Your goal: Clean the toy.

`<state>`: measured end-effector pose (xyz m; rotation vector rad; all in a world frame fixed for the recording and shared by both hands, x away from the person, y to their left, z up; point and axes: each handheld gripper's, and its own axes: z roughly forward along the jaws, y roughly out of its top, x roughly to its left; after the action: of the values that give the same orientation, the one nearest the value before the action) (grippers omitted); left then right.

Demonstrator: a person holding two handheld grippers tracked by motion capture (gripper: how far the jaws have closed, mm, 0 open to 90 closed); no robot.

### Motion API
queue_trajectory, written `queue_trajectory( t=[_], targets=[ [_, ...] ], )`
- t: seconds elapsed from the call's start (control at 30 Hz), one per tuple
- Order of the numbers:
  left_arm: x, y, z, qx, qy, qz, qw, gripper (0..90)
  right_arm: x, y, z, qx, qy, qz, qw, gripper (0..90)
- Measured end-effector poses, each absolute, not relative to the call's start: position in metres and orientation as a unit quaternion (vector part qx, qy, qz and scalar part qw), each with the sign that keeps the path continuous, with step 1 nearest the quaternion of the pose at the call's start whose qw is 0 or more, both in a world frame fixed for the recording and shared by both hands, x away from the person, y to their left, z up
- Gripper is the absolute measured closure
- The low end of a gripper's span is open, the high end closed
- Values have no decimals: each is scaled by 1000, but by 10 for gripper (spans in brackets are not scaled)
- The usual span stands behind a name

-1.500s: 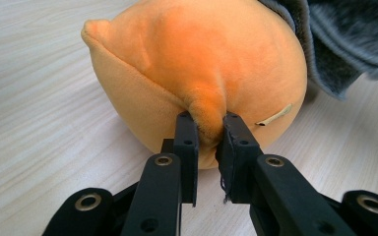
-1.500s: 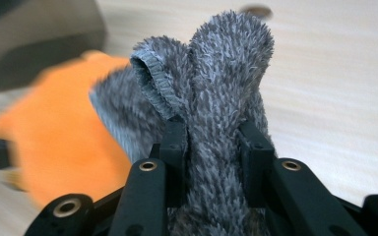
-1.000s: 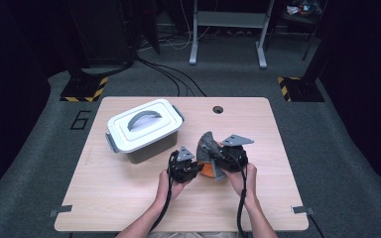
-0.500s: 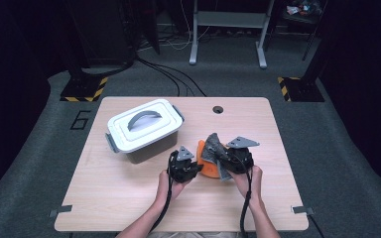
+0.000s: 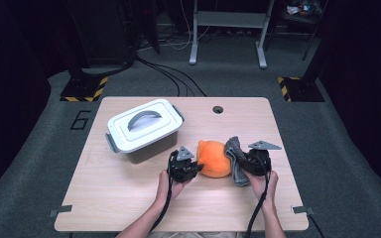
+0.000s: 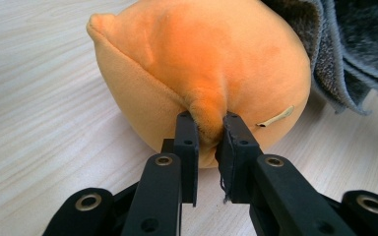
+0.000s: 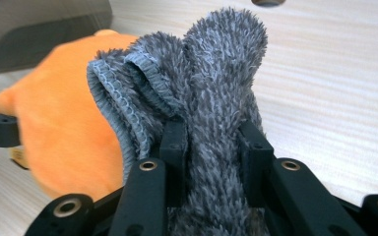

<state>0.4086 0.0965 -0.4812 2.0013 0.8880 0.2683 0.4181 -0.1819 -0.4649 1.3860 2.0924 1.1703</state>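
An orange plush toy (image 5: 213, 158) lies on the wooden table (image 5: 129, 198) between my two grippers. My left gripper (image 5: 194, 167) is shut on a fold of the orange plush (image 6: 202, 73), pinching it at the near side (image 6: 207, 129). A grey fluffy cloth (image 5: 235, 159) rests against the plush's right side. My right gripper (image 5: 242, 161) is shut on the grey cloth (image 7: 206, 88), whose bunched folds rise between the jaws (image 7: 211, 142). The orange plush (image 7: 64, 142) sits just left of the cloth in the right gripper view.
A white lidded storage box (image 5: 144, 129) with a grey handle stands at the back left of the table, close to the plush. A round cable hole (image 5: 218, 109) is near the far edge. Bare tabletop lies at the front and left.
Both grippers and the bundle have shifted slightly toward the front right. The grey cloth has come off the plush, so more of the orange toy now shows.
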Motion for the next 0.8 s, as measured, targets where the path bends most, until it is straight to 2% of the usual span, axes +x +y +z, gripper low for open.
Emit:
queue_trajectory(
  t=[0.3, 0.4, 0.67, 0.8],
  targets=[
    [409, 97, -481, 812, 351, 112, 453, 781, 421, -185, -471, 505, 737, 411, 182, 695],
    [408, 98, -481, 813, 344, 114, 455, 746, 422, -184, -470, 503, 738, 410, 183, 695],
    [402, 98, -484, 831, 317, 129, 438, 478, 425, -183, -469, 507, 737, 408, 184, 695],
    [405, 94, -488, 836, 317, 139, 426, 414, 426, -183, -469, 506, 737, 407, 186, 695]
  ],
)
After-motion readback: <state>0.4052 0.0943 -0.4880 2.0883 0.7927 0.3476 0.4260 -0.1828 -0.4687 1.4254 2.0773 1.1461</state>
